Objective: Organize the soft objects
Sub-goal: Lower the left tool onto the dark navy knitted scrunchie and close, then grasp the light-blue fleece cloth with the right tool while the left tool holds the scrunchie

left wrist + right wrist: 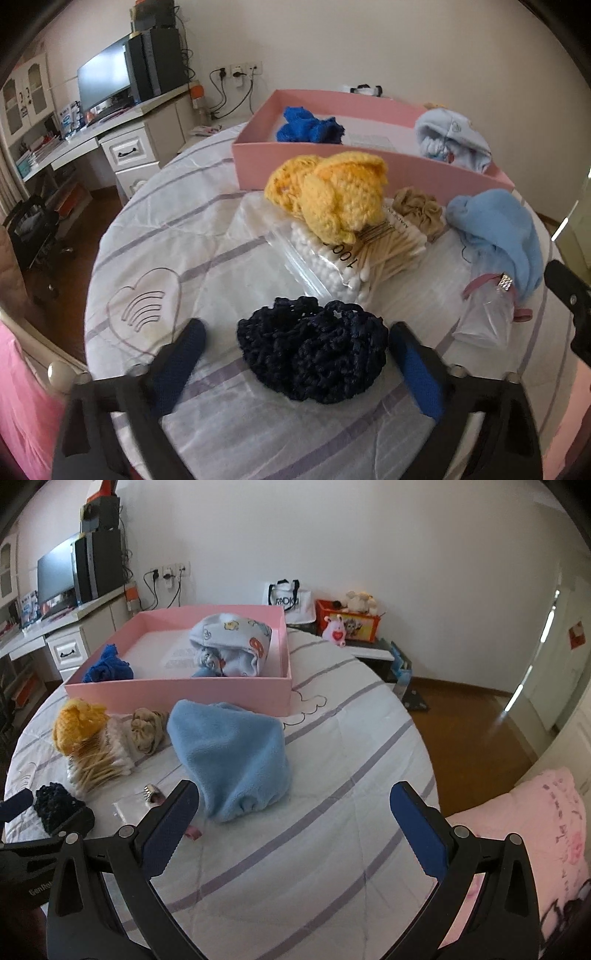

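Note:
My left gripper (295,332) is open, its fingers on either side of a dark navy knitted piece (314,350) on the white striped cover; that piece also shows in the right wrist view (61,805). A yellow knitted piece (332,199) lies on a pack of cotton swabs (354,258). A tan scrunchie (419,210) and a light blue fleece (502,236) lie to the right. The pink box (332,162) holds a royal blue knit (310,125) and a printed baby hat (450,140). My right gripper (295,801) is open and empty, just in front of the fleece (236,753).
A clear plastic bag with a pink strap (487,314) lies beside the fleece. A desk with a monitor (105,81) stands at the left. A pink pillow (535,842) lies at the right. A white bag (286,600) and a toy box (349,624) stand beyond the bed.

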The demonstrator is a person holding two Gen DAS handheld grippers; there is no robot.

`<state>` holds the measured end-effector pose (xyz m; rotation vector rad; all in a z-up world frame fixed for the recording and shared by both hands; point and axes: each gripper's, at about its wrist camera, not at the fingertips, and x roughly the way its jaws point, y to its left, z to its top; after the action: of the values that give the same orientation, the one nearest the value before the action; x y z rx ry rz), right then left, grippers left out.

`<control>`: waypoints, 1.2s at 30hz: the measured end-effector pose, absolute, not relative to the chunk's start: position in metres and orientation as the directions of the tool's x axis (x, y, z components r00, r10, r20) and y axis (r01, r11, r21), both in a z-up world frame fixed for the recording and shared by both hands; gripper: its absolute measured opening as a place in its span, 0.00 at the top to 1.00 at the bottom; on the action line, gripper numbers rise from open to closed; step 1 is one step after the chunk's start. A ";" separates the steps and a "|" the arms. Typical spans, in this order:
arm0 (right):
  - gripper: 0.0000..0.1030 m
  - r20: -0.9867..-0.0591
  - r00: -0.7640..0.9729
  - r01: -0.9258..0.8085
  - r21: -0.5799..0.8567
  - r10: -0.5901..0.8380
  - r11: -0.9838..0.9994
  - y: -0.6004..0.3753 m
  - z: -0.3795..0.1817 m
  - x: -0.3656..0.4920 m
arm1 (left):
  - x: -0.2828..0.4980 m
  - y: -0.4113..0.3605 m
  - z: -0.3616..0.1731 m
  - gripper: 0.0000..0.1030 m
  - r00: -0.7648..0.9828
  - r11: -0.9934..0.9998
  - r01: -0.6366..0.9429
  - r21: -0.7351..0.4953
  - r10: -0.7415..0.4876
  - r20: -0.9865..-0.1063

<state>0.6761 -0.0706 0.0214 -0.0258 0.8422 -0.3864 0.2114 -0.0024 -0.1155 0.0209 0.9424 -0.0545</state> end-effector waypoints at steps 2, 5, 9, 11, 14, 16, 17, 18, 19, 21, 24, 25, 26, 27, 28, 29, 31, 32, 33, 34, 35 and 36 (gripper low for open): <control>0.00 -0.728 0.595 0.323 -0.171 -0.340 0.931 -0.072 0.019 0.681 | 0.216 -0.005 -0.120 0.23 0.590 0.998 0.068 0.002 -0.039 -0.807; 0.00 -0.736 0.588 0.318 -0.171 -0.336 0.932 -0.075 0.017 0.690 | 0.217 -0.008 -0.123 0.40 0.611 0.995 0.098 0.005 -0.056 -0.790; 0.00 -0.737 0.591 0.306 -0.171 -0.327 0.937 -0.075 0.016 0.705 | 0.215 -0.011 -0.123 0.60 0.621 0.994 0.112 0.002 -0.068 -0.780; 0.00 -0.747 0.583 0.297 -0.170 -0.319 0.940 -0.075 0.013 0.714 | 0.215 -0.013 -0.122 0.67 0.622 0.993 0.120 -0.002 -0.077 -0.779; 0.00 -0.763 0.572 0.276 -0.166 -0.301 0.947 -0.074 0.006 0.727 | 0.216 -0.014 -0.121 0.72 0.624 0.992 0.126 -0.011 -0.088 -0.777; 0.00 -0.773 0.565 0.264 -0.163 -0.289 0.951 -0.074 0.001 0.734 | 0.217 -0.013 -0.120 0.76 0.624 0.992 0.128 -0.018 -0.094 -0.776; 0.00 -0.778 0.562 0.261 -0.155 -0.280 0.953 -0.074 -0.002 0.738 | 0.217 -0.013 -0.120 0.77 0.626 0.991 0.129 -0.018 -0.096 -0.774; 0.00 -0.781 0.562 0.260 -0.147 -0.274 0.954 -0.075 -0.004 0.740 | 0.217 -0.013 -0.120 0.78 0.625 0.991 0.130 -0.019 -0.097 -0.774; 0.00 -0.785 0.561 0.259 -0.133 -0.261 0.957 -0.076 -0.006 0.743 | 0.217 -0.012 -0.119 0.79 0.625 0.991 0.130 -0.021 -0.099 -0.774; 0.00 -0.794 0.557 0.259 -0.113 -0.244 0.959 -0.079 -0.009 0.746 | 0.217 -0.011 -0.119 0.80 0.626 0.991 0.131 -0.026 -0.103 -0.773; 0.35 -0.802 0.562 0.246 -0.072 -0.203 0.966 -0.083 -0.013 0.746 | 0.216 -0.010 -0.118 0.81 0.624 0.991 0.132 -0.029 -0.105 -0.774; 0.48 -0.809 0.560 0.240 -0.047 -0.178 0.970 -0.086 -0.015 0.746 | 0.217 -0.010 -0.118 0.81 0.624 0.991 0.132 -0.027 -0.105 -0.774; 0.64 -0.824 0.554 0.225 0.011 -0.119 0.974 -0.089 -0.018 0.746 | 0.216 -0.010 -0.117 0.81 0.625 0.991 0.132 -0.026 -0.104 -0.773; 0.66 -0.825 0.556 0.222 0.031 -0.101 0.974 -0.092 -0.020 0.746 | 0.216 -0.010 -0.117 0.81 0.626 0.991 0.132 -0.023 -0.102 -0.773; 0.69 -0.819 0.563 0.223 0.021 -0.111 0.975 -0.092 -0.019 0.744 | 0.217 -0.011 -0.117 0.81 0.627 0.991 0.131 -0.022 -0.100 -0.772; 0.76 -0.815 0.567 0.221 0.011 -0.119 0.975 -0.091 -0.018 0.742 | 0.216 -0.011 -0.116 0.81 0.628 0.991 0.132 -0.021 -0.100 -0.772; 0.86 -0.809 0.576 0.214 0.015 -0.113 0.977 -0.090 -0.015 0.737 | 0.216 -0.011 -0.116 0.81 0.628 0.991 0.130 -0.021 -0.099 -0.772; 0.88 -0.807 0.580 0.213 0.015 -0.114 0.977 -0.090 -0.013 0.735 | 0.216 -0.012 -0.115 0.81 0.629 0.991 0.130 -0.022 -0.099 -0.771; 0.90 -0.803 0.584 0.213 0.011 -0.119 0.977 -0.089 -0.010 0.734 | 0.215 -0.012 -0.115 0.81 0.630 0.991 0.129 -0.021 -0.099 -0.770; 0.90 -0.798 0.589 0.215 0.006 -0.125 0.977 -0.089 -0.008 0.731 | 0.215 -0.012 -0.114 0.81 0.632 0.991 0.129 -0.021 -0.099 -0.769; 0.91 -0.795 0.594 0.217 0.007 -0.126 0.976 -0.089 -0.006 0.730 | 0.213 -0.012 -0.113 0.81 0.633 0.991 0.129 -0.022 -0.099 -0.768; 0.91 -0.789 0.601 0.220 0.013 -0.125 0.975 -0.090 -0.003 0.727 | 0.212 -0.012 -0.111 0.81 0.635 0.992 0.128 -0.022 -0.099 -0.766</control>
<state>0.7267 -0.0895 -0.0027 0.1125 0.9042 -0.2006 0.2123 -0.0119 -0.1113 0.0350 0.8727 -0.1294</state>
